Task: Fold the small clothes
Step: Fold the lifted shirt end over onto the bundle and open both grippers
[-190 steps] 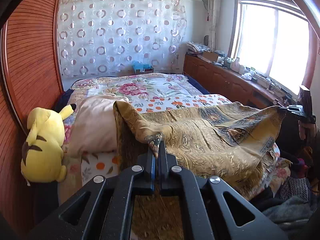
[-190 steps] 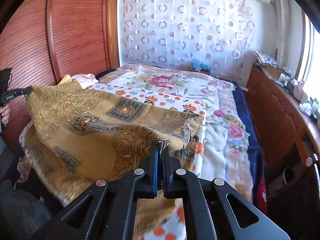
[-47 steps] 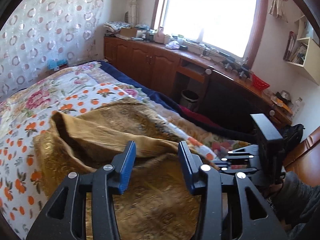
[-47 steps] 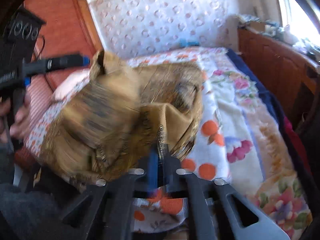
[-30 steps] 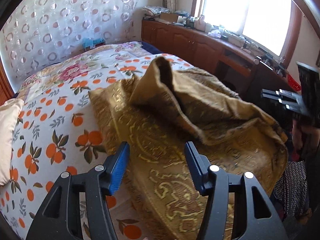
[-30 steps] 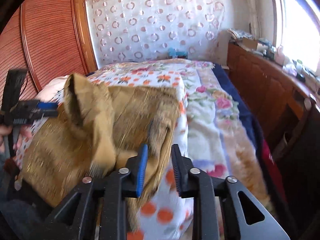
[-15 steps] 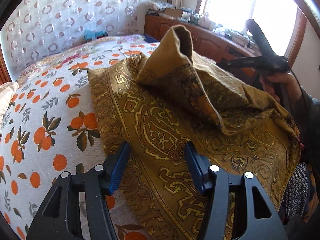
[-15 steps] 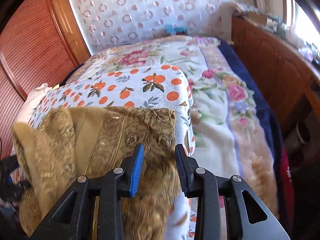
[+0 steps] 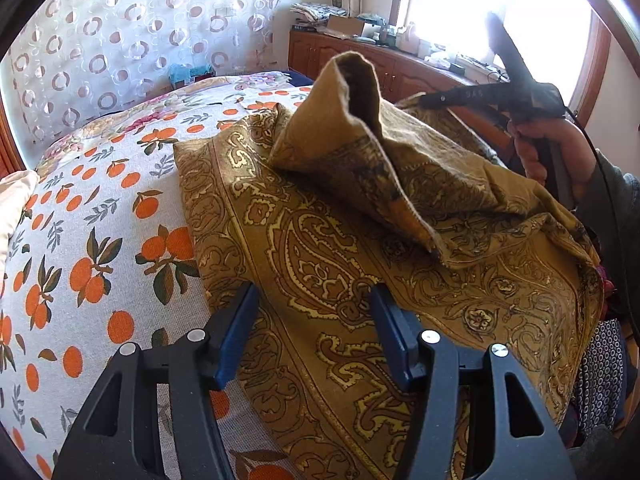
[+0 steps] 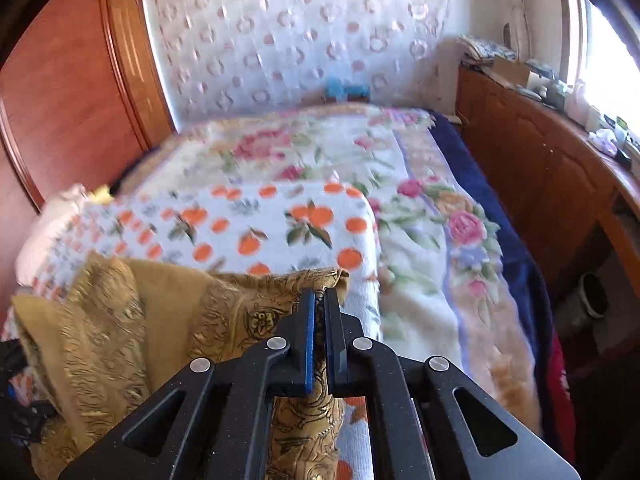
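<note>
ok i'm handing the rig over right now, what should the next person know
Left gripper: open, over the near part of the gold paisley cloth, gripping nothing.
Right gripper: shut on the cloth's far right corner.
The cloth lies on the orange-print bedspread, part folded, with one flap standing up in a loose peak.
Left to do: flatten that flap, finish the fold and square the edges.

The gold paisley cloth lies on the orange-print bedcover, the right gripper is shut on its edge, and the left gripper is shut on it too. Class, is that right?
Not quite. The left wrist view shows the left gripper open above the cloth, gripping nothing. The rest holds: the cloth lies on the bedcover, and the right gripper is shut on its edge.
</note>
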